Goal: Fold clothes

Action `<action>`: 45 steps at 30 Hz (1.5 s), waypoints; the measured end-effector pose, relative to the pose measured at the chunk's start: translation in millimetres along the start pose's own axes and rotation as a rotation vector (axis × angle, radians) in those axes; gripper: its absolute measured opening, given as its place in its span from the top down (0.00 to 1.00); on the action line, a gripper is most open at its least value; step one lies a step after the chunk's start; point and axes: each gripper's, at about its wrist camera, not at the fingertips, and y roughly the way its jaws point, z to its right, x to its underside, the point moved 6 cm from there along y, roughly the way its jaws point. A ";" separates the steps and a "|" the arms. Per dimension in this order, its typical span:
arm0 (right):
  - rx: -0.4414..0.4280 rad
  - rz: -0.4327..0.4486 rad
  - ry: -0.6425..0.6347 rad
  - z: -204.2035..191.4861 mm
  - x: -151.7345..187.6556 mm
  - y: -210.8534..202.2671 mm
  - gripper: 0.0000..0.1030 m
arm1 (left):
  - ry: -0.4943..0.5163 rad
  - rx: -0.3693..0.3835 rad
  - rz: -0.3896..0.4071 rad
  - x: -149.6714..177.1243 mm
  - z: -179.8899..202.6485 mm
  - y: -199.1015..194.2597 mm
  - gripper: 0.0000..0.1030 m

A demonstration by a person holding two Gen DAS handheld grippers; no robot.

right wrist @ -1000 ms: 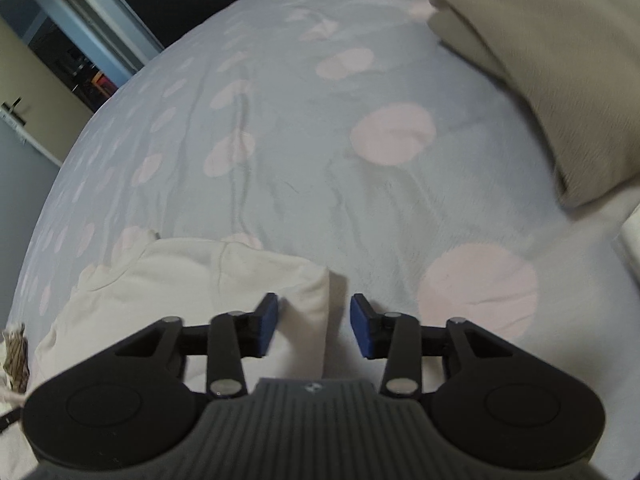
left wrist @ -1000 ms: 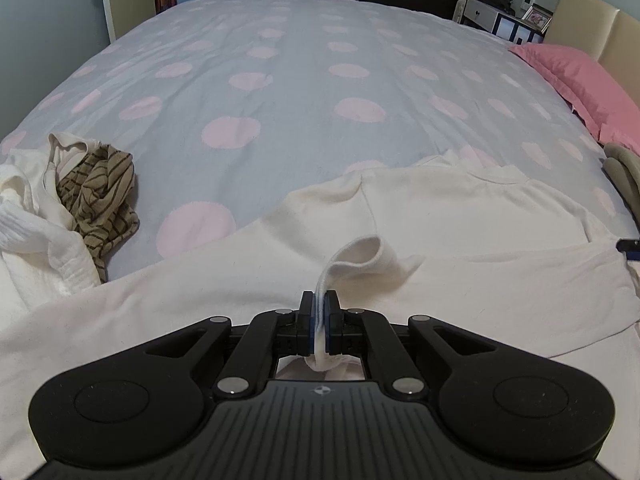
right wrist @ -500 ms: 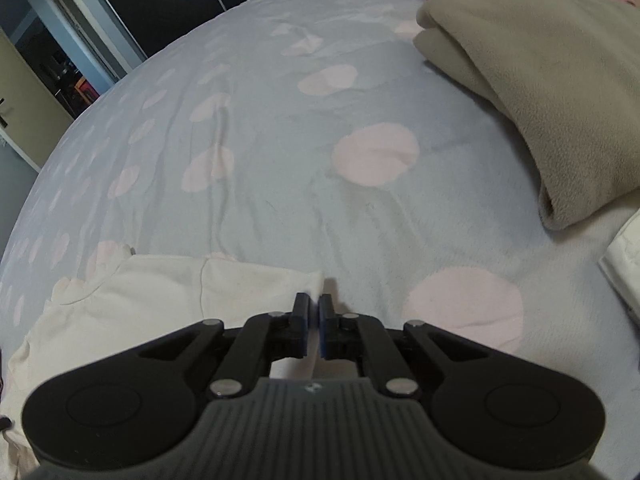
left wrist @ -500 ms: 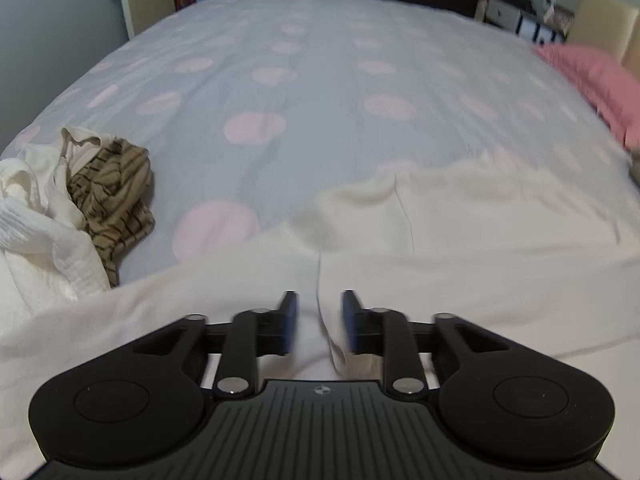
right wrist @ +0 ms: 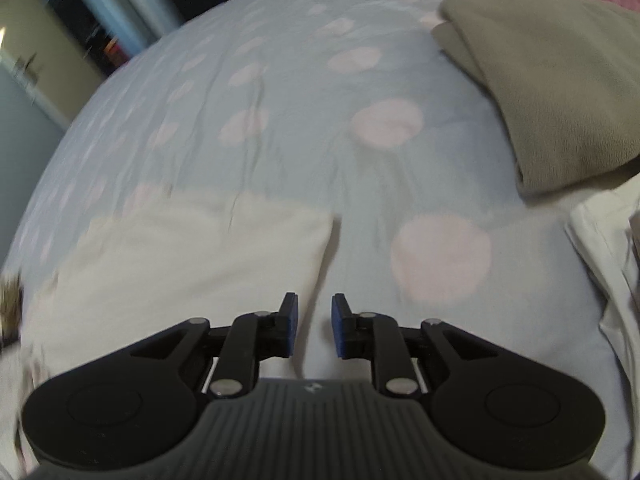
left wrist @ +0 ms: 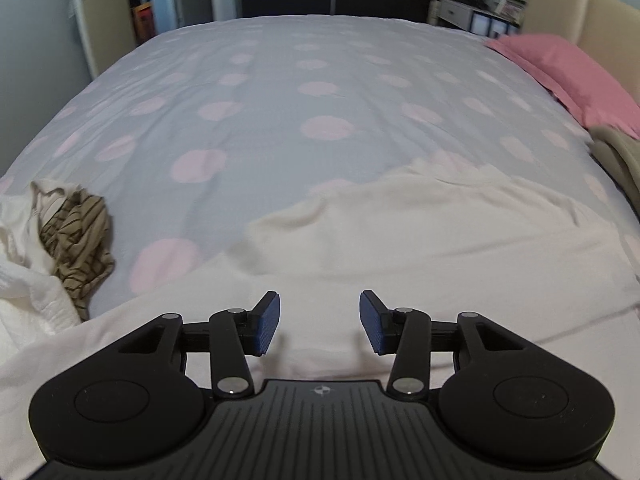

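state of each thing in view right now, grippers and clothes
left gripper: open, holding nothing
right gripper: open, holding nothing
cream garment: spread flat on the bed, partly folded
striped garment: crumpled, unfolded
olive blanket: folded

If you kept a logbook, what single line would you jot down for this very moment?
left tongs: open, empty | right tongs: open, empty | cream top: flat on bed | unfolded pile: left | step: fold underway
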 end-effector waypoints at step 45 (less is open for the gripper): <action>0.073 -0.039 -0.605 -121.7 70.0 -30.3 0.53 | -0.401 -0.443 0.011 103.9 -228.2 -144.0 0.47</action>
